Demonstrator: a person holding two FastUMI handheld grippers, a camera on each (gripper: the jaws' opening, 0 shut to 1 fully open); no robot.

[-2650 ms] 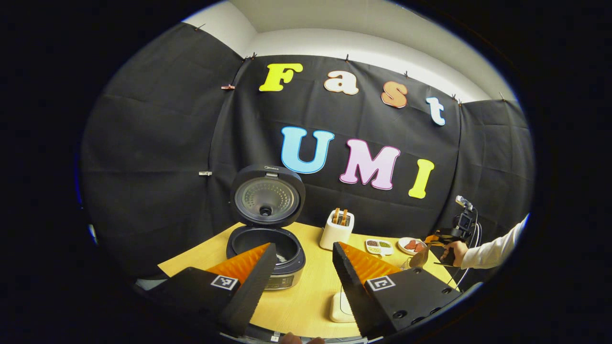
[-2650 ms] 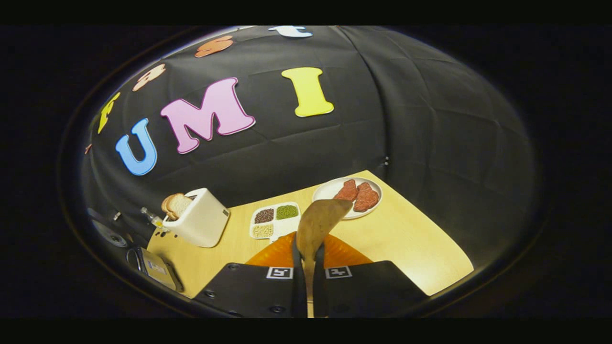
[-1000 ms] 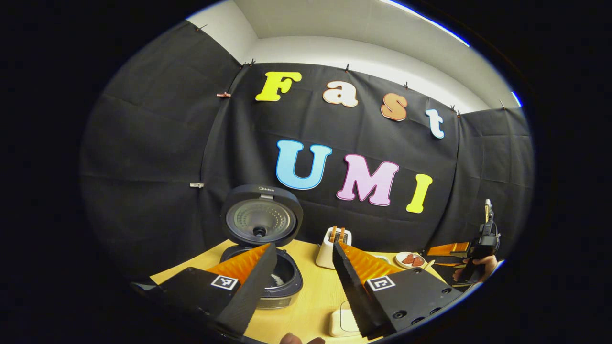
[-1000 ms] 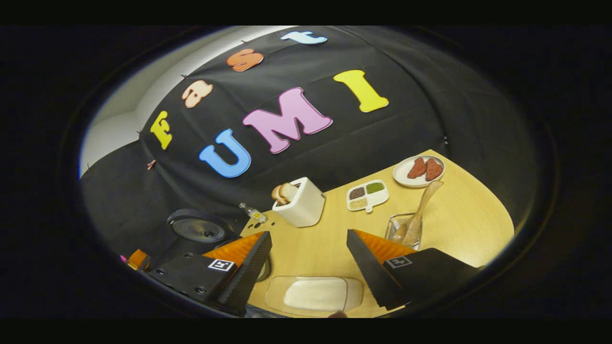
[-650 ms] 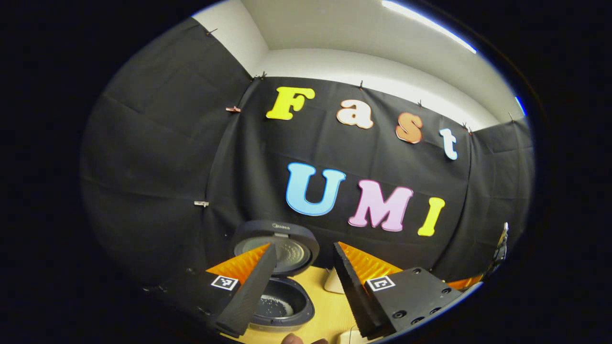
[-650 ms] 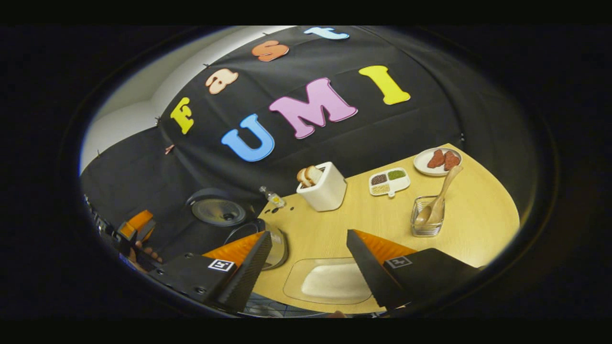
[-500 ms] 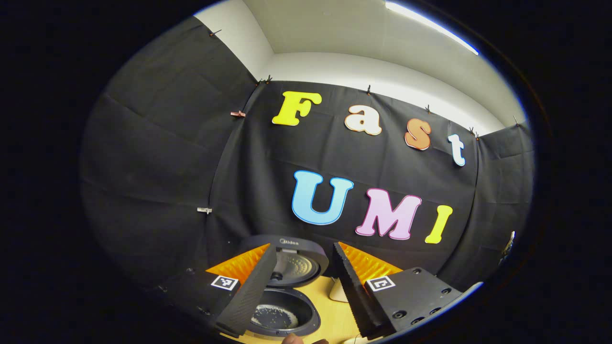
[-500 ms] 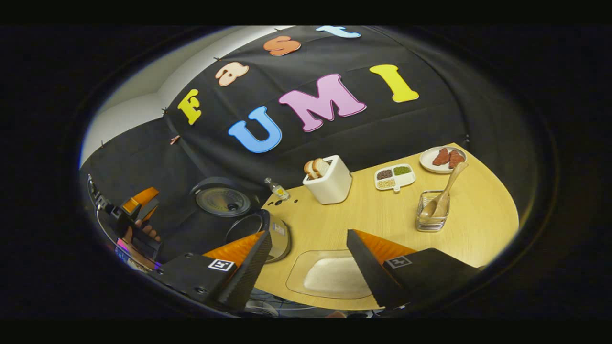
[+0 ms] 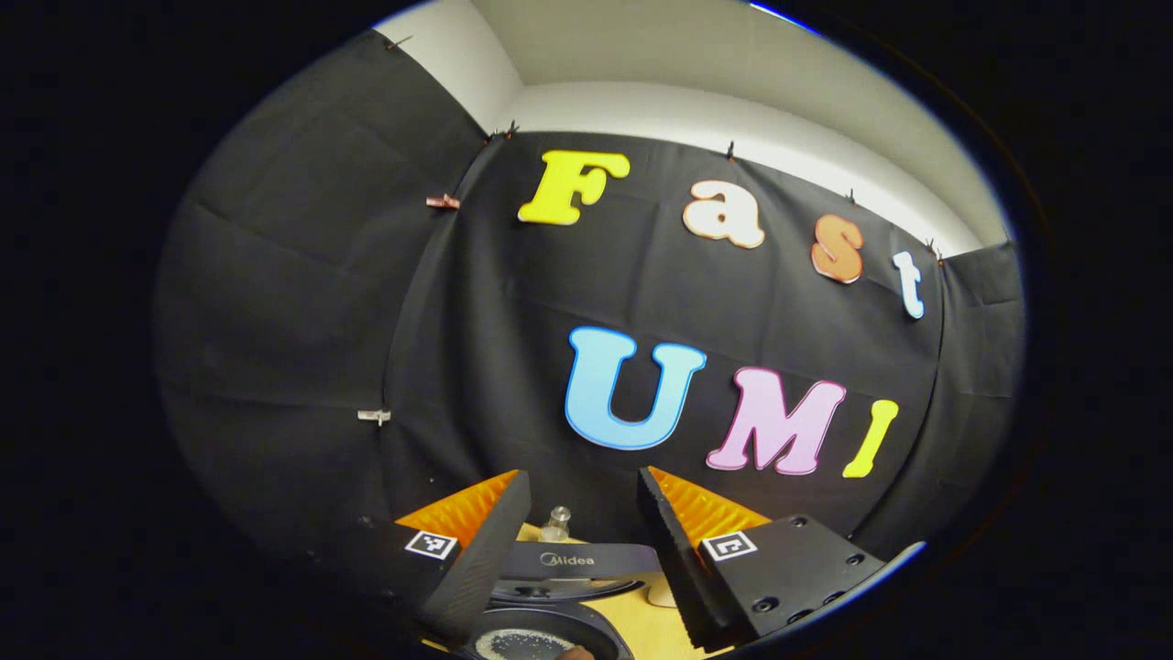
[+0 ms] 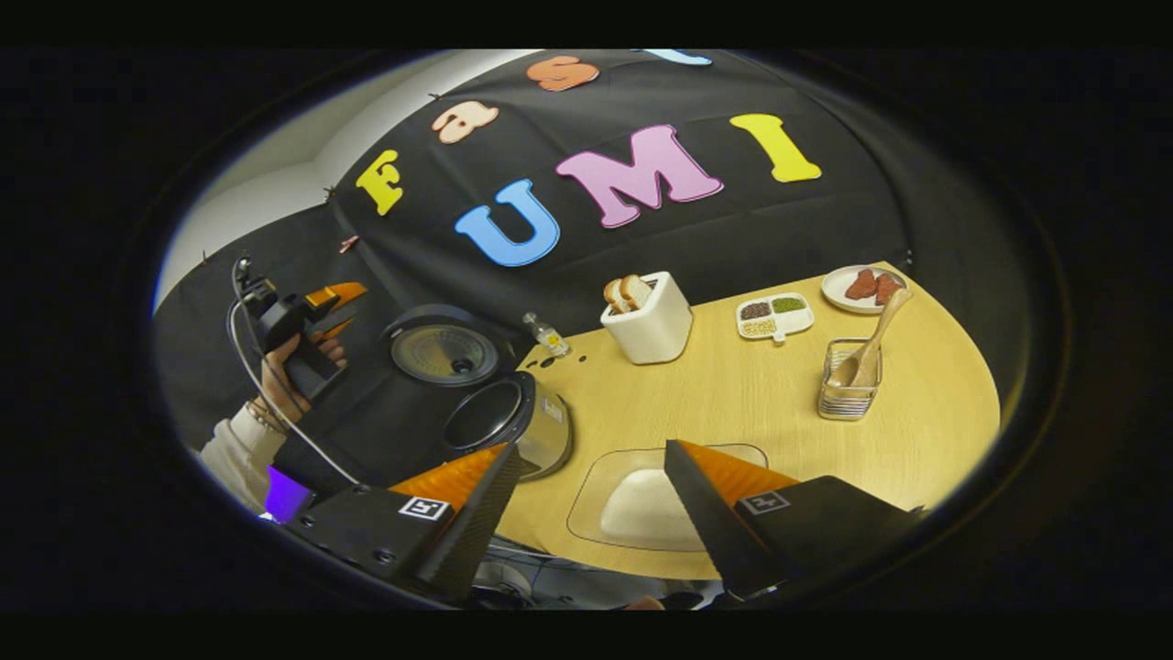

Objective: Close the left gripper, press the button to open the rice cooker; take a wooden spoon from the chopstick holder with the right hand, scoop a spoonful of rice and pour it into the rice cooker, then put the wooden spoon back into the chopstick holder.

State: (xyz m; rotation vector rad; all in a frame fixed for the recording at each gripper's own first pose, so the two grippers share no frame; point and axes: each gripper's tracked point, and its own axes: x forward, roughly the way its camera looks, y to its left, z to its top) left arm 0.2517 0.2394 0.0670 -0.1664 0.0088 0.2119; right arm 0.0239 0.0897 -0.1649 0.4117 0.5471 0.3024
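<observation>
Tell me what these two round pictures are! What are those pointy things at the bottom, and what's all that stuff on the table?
A person holds a two-finger grabbing tool in each hand. A little camera rides on each tool, so each picture looks out along that tool's own two fingers.

In the left gripper view, the left gripper is open and empty, raised above the open rice cooker.

In the right gripper view, the right gripper is open and empty too. Far off you can see the person's other hand holding the left tool.

On the wooden table sit the rice cooker with its lid up, a clear tray of rice, a white toaster with bread, a small dish of beans, a plate of meat, and a wire chopstick holder with the wooden spoon standing in it.
</observation>
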